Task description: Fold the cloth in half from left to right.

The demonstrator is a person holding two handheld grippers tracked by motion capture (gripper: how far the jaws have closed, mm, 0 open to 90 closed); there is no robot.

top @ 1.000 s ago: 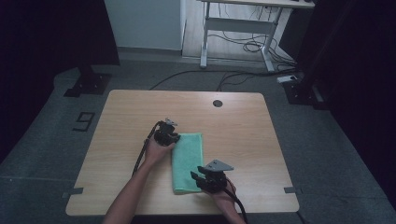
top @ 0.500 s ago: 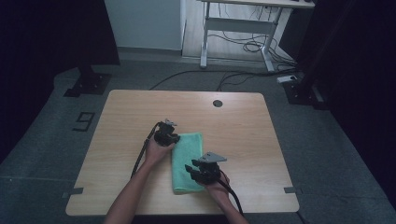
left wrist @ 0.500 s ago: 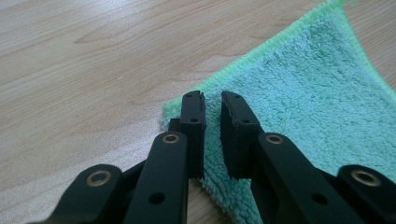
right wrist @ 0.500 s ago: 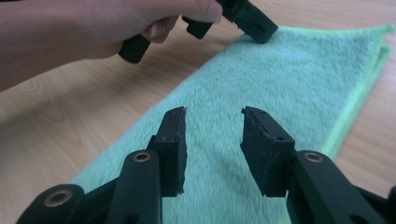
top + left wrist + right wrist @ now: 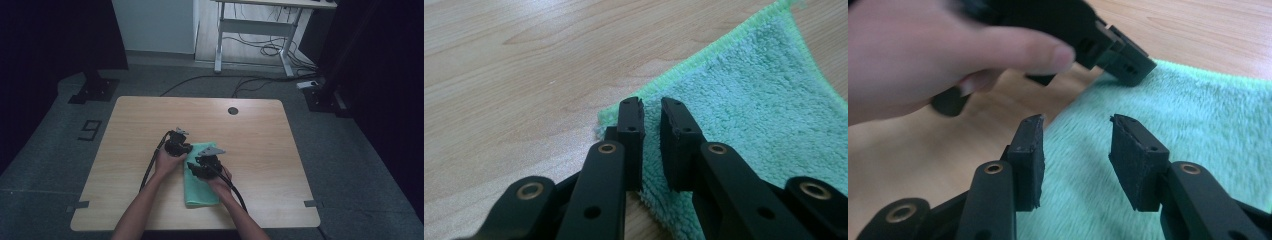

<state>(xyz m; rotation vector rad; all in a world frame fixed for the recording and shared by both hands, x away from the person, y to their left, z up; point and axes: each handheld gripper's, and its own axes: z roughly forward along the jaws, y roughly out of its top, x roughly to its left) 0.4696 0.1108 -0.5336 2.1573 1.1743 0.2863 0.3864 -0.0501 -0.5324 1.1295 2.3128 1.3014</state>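
You are sliding the right gripper (image 5: 194, 167) up the green towel (image 5: 202, 192) toward the left gripper (image 5: 186, 148); its jaws have just been opening and grip nothing. The left gripper is pinching the towel's corner, so a fold is being prepared.

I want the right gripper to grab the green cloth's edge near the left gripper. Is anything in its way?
Nothing lies between the right gripper and the green cloth: its open fingers hang just over the edge. The left gripper and the hand holding it crowd the spot just beyond.
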